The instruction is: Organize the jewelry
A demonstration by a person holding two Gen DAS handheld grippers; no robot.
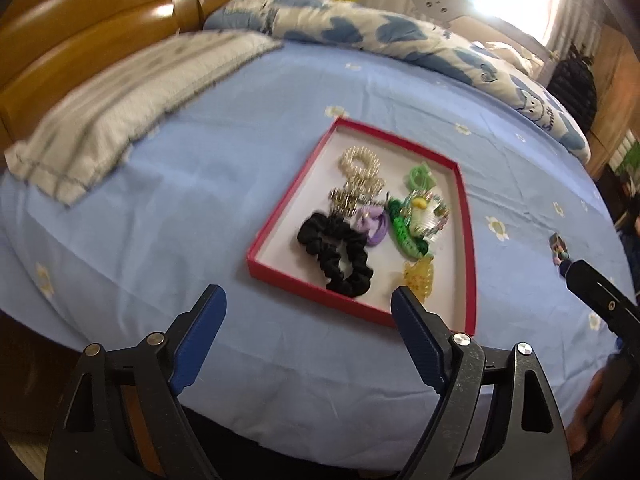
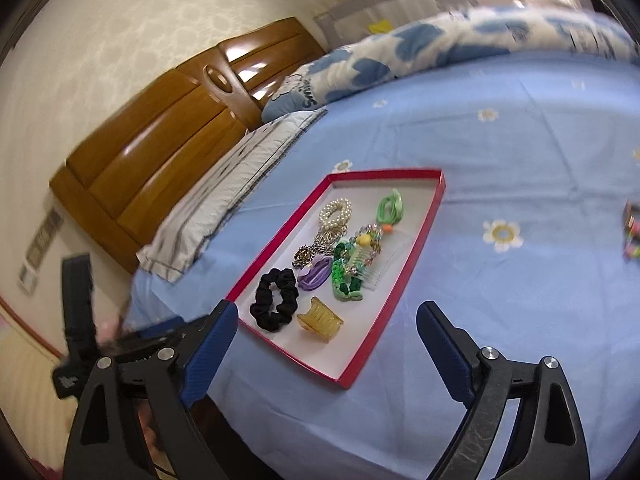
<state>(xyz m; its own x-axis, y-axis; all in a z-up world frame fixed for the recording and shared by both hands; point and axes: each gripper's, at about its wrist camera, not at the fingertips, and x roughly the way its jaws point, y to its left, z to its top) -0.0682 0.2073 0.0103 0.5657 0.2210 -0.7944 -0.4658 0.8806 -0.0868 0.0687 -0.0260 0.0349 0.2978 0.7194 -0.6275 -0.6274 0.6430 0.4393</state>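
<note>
At the far left, the wooden headboard stands behind a grey-white pillow that lies on the bed, which is covered with a light blue sheet with small flowers. The left tool hangs above the near edge of the bed with its blue pads wide apart and nothing between them; its right pad appears in front of the near rim of the tray. The red tray with a white floor lies flat on the sheet, about in the middle of the bed, and it holds all the jewelry. Inside it, the black scrunchie is at the near left, a pearl bracelet is at the far left, and a metal chain piece is between them. A purple hair tie lies just right of the scrunchie, then a green braided piece with a clear comb beside it, a green hair tie at the far right and an amber cuff at the near edge. The right tool is also wide open and empty, near the tray's near corner. A small colourful object lies on the sheet well right of the tray, too blurred to tell what it is.
</note>
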